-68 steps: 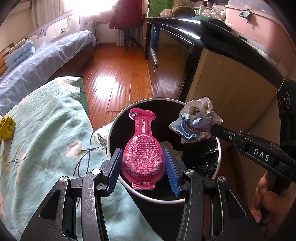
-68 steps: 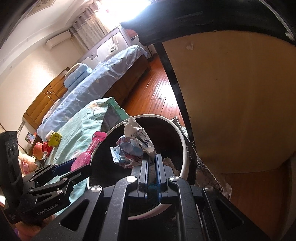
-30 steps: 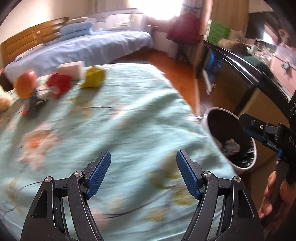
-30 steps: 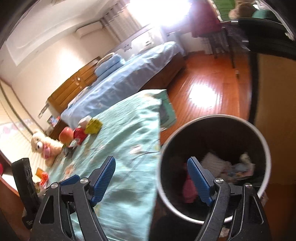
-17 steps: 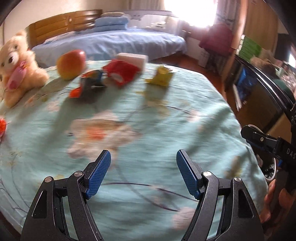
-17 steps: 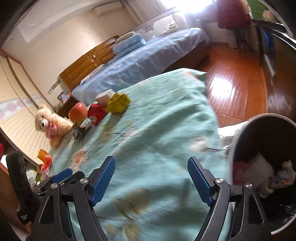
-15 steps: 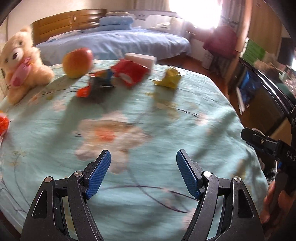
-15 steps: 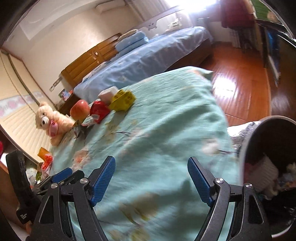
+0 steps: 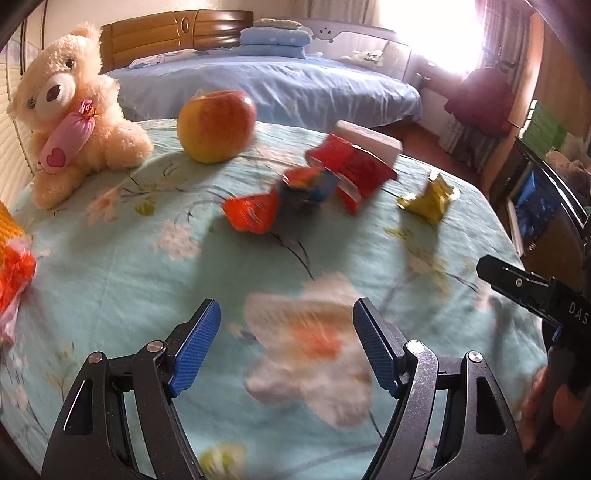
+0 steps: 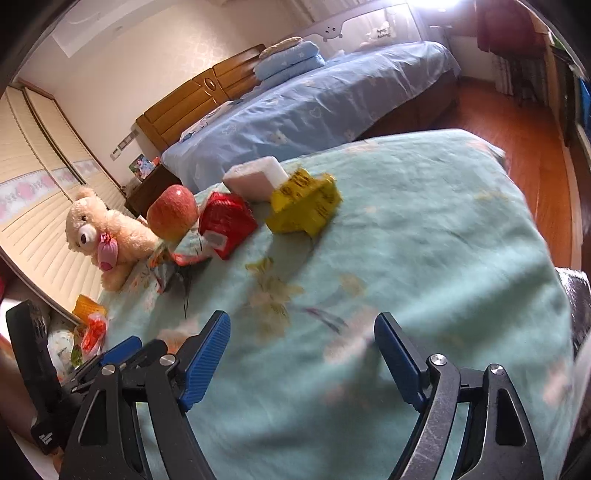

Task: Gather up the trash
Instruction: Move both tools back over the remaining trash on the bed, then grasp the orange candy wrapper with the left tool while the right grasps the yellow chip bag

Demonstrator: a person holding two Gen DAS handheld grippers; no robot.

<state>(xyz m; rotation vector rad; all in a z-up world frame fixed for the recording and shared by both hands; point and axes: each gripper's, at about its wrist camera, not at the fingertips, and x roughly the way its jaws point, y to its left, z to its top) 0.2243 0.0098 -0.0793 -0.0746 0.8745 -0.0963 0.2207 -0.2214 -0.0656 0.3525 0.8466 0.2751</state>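
Home bedroom. Far side: bed with blue sheet (image 10: 317,107), folded blue pillows (image 10: 291,59) and wooden headboard (image 10: 207,96). Near: surface under a teal floral bedsheet (image 9: 122,266), teddy bear (image 9: 70,107) at left, apple (image 9: 216,125) beside it. Wood floor (image 10: 517,125) and sunlit window (image 9: 443,26) at right.

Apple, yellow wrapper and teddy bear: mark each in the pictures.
apple (image 9: 216,125), left wrist view, middle of its skin.
yellow wrapper (image 10: 304,203), right wrist view, centre of its crumpled face.
teddy bear (image 9: 55,92), left wrist view, on its muzzle.
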